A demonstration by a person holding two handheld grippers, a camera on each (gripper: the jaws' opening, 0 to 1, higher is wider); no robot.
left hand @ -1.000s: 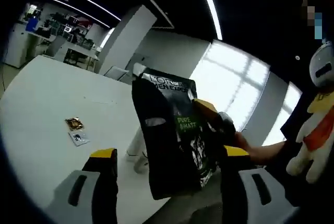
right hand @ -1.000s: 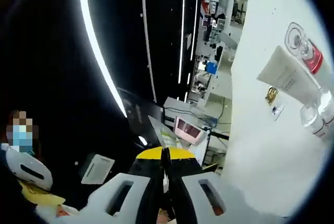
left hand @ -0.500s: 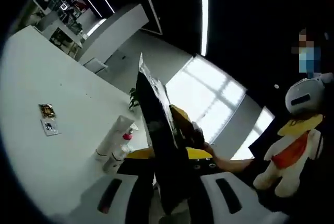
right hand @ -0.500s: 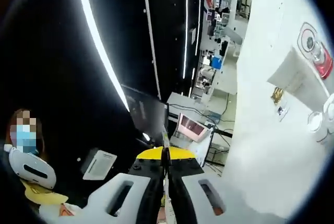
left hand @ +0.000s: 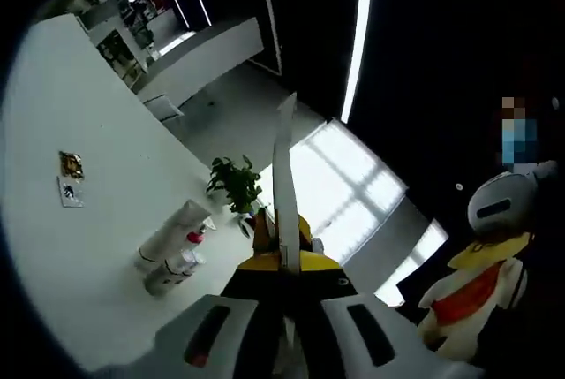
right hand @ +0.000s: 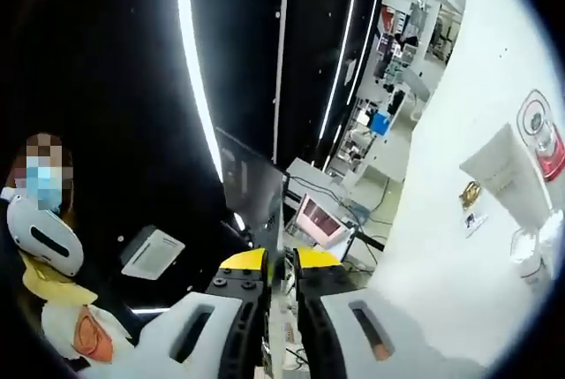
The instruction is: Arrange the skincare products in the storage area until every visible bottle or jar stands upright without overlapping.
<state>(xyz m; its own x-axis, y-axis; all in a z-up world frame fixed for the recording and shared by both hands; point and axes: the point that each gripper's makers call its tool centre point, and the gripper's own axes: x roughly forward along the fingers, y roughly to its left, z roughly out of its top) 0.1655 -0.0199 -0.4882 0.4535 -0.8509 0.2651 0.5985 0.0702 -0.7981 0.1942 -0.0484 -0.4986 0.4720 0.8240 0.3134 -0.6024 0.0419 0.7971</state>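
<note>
Left gripper jaws clamped on sachet, seen edge-on, held aloft off table. Right gripper jaws narrow, thin sachet edge between them. On table: white tube lying flat, small bottles beside it, two small packets well apart. Plush toy at right.

Pouch: edge-on between the left tongs. Desk: left of them, carrying tube beside two bottles; two sachets farther left. Plant: behind tube. Plush toy: right.
</note>
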